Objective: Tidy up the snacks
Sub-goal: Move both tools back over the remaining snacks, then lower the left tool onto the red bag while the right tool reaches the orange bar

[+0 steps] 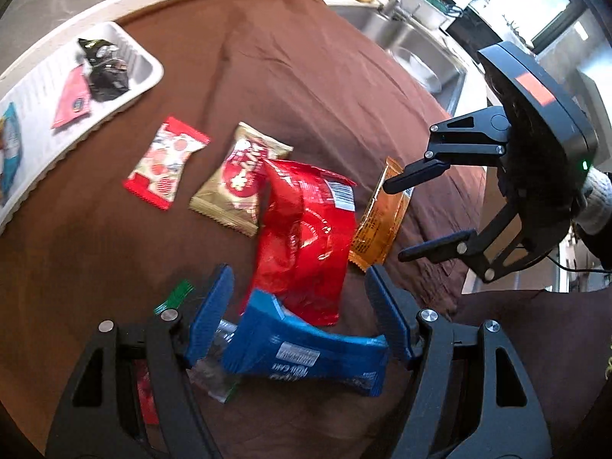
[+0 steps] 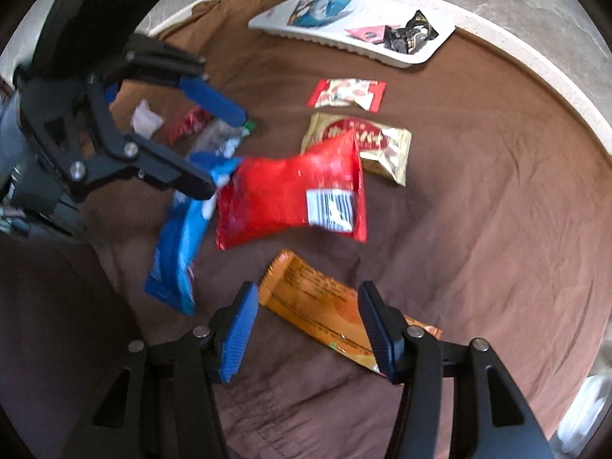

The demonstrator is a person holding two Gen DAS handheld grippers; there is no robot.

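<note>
Several snack packets lie on a brown cloth (image 1: 306, 76). My left gripper (image 1: 298, 279) is open above a blue packet (image 1: 306, 355), its jaws either side of it, not touching. A large red bag (image 1: 306, 237) lies just beyond, with a gold packet (image 1: 241, 179), a red-and-white packet (image 1: 166, 162) and an orange packet (image 1: 376, 222) around it. My right gripper (image 2: 306, 298) is open over the orange packet (image 2: 317, 298); it also shows in the left wrist view (image 1: 397, 222). The left gripper (image 2: 225, 153) shows in the right wrist view over the blue packet (image 2: 179, 244).
A white tray (image 1: 126, 38) at the far left holds a black packet (image 1: 105, 70), a pink packet (image 1: 72, 101) and a blue one. A clear wrapper (image 1: 210, 375) and a small red packet (image 2: 189, 124) lie under the left gripper. A steel sink (image 1: 420, 49) is beyond the cloth.
</note>
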